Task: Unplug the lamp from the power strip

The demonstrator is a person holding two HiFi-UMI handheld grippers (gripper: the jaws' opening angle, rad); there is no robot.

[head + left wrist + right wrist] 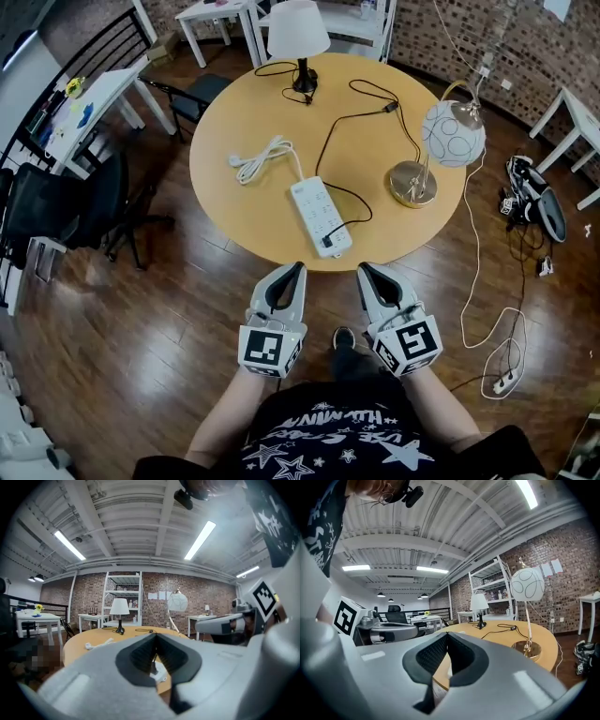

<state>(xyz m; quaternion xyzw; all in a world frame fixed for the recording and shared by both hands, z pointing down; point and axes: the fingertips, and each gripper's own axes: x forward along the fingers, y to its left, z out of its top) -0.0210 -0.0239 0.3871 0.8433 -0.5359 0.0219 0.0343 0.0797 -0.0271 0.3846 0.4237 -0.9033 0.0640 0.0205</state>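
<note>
step: pre-reach, nothing touched yet
left gripper (296, 270): closed, empty
right gripper (365, 270): closed, empty
lamp plug (328, 241): black, seated in power strip (317, 211), near table (239, 131) edge
next: open jaws, pinch plug, brace strip

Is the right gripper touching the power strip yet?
Apart. The head view shows the right gripper, shut and empty, at the near edge of the table, with bare wood between its tips and the power strip.
</note>
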